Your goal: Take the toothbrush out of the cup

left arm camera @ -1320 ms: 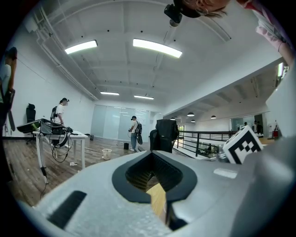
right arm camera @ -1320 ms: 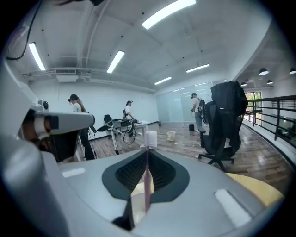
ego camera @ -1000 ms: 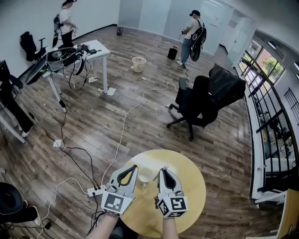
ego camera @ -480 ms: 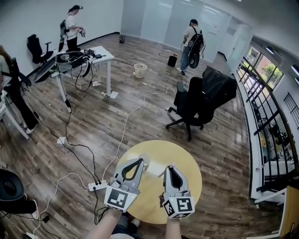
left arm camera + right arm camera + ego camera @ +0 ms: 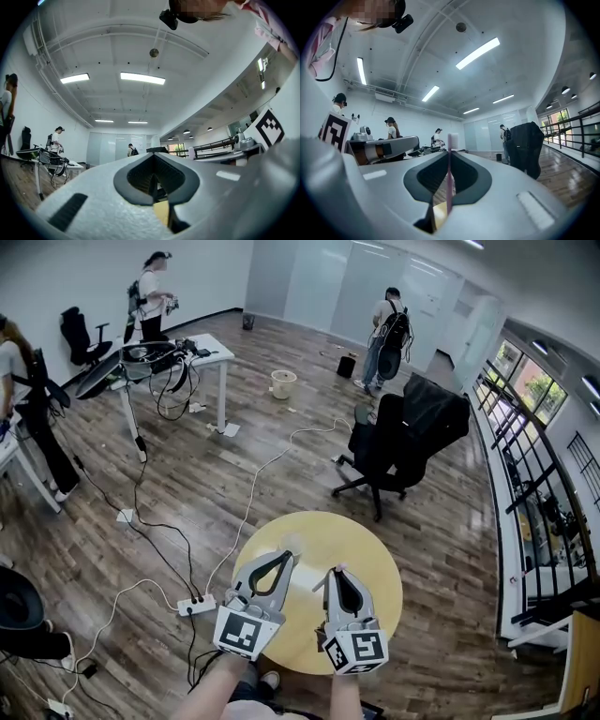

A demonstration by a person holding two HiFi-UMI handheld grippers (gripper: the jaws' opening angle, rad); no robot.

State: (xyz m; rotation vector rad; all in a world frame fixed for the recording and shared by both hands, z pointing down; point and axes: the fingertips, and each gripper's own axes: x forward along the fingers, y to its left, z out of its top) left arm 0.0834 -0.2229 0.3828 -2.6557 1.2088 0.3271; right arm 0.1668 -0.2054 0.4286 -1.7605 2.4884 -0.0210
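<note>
Reading from my left, the left gripper (image 5: pixel 283 557) hangs over the yellow tabletop (image 5: pixel 375 563), its jaws pressed together with nothing visible between them. The cup (image 5: pixel 290 544) is a pale shape just beside its tip; I cannot tell whether they touch. Further right, the right gripper (image 5: pixel 450 155) has its jaws clamped on the toothbrush (image 5: pixel 449 183), held above the tabletop and apart from the cup. I judge the pulling-out as good as done. The next move calls for carrying the brush clear and laying it on bare tabletop, parting the jaws only once it rests. The toothbrush is a thin pink stick running along the seam between the jaws, its white bristle head poking past the tips.
</note>
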